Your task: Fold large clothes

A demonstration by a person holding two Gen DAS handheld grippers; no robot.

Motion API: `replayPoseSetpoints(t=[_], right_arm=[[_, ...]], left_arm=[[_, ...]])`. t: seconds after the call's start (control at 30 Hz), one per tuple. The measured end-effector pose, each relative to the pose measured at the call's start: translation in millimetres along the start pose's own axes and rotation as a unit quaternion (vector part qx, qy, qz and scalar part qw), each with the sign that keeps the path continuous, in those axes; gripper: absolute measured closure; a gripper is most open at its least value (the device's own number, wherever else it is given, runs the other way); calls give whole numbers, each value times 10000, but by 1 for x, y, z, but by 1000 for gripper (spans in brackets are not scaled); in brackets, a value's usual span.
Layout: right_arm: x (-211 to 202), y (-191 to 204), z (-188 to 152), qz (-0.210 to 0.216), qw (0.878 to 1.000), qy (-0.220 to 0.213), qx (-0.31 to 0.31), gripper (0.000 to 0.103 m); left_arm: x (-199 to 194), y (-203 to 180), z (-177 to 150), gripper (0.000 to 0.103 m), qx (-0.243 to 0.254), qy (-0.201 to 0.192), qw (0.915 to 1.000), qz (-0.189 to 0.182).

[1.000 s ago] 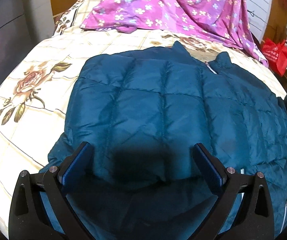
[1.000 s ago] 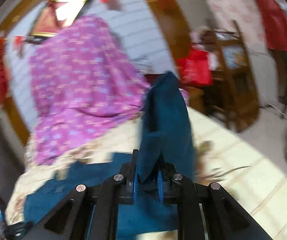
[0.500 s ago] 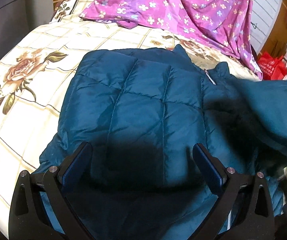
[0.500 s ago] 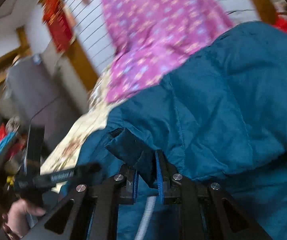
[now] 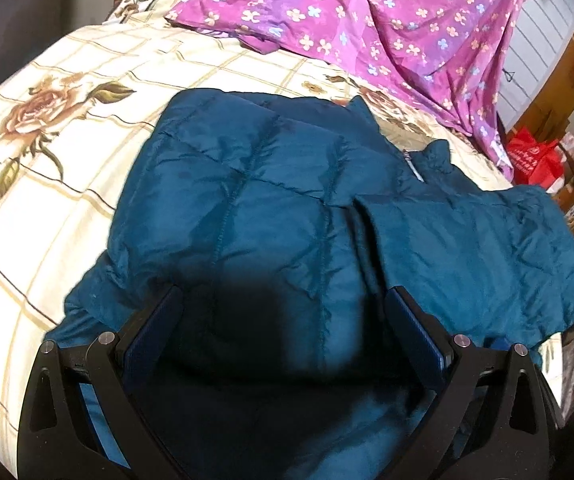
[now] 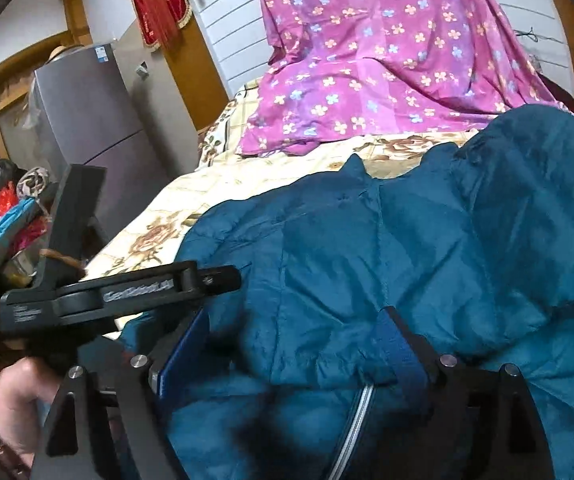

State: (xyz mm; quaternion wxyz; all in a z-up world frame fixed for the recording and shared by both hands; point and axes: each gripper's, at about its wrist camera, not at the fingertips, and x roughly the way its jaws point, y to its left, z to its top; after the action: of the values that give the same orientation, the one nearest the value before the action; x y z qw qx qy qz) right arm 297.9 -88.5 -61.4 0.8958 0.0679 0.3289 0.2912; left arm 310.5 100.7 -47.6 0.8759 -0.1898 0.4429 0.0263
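Observation:
A teal quilted puffer jacket (image 5: 271, 208) lies on the bed. Its right sleeve (image 5: 471, 248) is folded across the right side of its body. My left gripper (image 5: 283, 320) is open, just above the jacket's lower part, holding nothing. My right gripper (image 6: 295, 344) is open over the jacket (image 6: 367, 264), with jacket fabric lying between its fingers, not clamped. The left gripper's body (image 6: 119, 292) shows at the left of the right wrist view, held in a hand.
The bed has a cream floral sheet (image 5: 47, 128). A purple flowered cloth (image 5: 367, 12) lies at the head of the bed. A grey fridge (image 6: 95, 120) stands left of the bed. A red bag (image 5: 531, 156) and clutter are on the right.
My right gripper carried the sleeve over the jacket's body, then opened and let it go. The sleeve now lies folded across the jacket. My left gripper stayed open and shifted slightly.

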Motion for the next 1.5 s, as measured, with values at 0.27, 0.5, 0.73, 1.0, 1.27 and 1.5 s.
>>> replayPoseSetpoints(t=[0.27, 0.5, 0.73, 1.0, 1.27, 1.5], right_arm=[[-46, -7, -39, -1121, 9895, 506, -757, 19], [-66, -32, -68, -1728, 9791, 939, -522, 19], [-59, -55, -79, -2046, 9718, 1170, -94, 3], [-56, -61, -78, -2070, 9699, 1274, -106, 0], [-55, -61, -71, -2024, 9709, 1280, -70, 1], [-125, -95, -10, -2840, 9567, -633, 51, 2]], left_arm=[[6, -28, -19, 2, 314, 442, 9948, -861], [-5, -42, -27, 38, 330, 459, 9882, -1423], [-7, -23, -17, 96, 161, 189, 9930, -1156], [-36, 28, 22, 99, -438, -539, 9913, -1121], [-2, 43, 25, 73, -643, 54, 9970, -423], [-50, 35, 41, 70, -435, -1225, 9891, 687]])
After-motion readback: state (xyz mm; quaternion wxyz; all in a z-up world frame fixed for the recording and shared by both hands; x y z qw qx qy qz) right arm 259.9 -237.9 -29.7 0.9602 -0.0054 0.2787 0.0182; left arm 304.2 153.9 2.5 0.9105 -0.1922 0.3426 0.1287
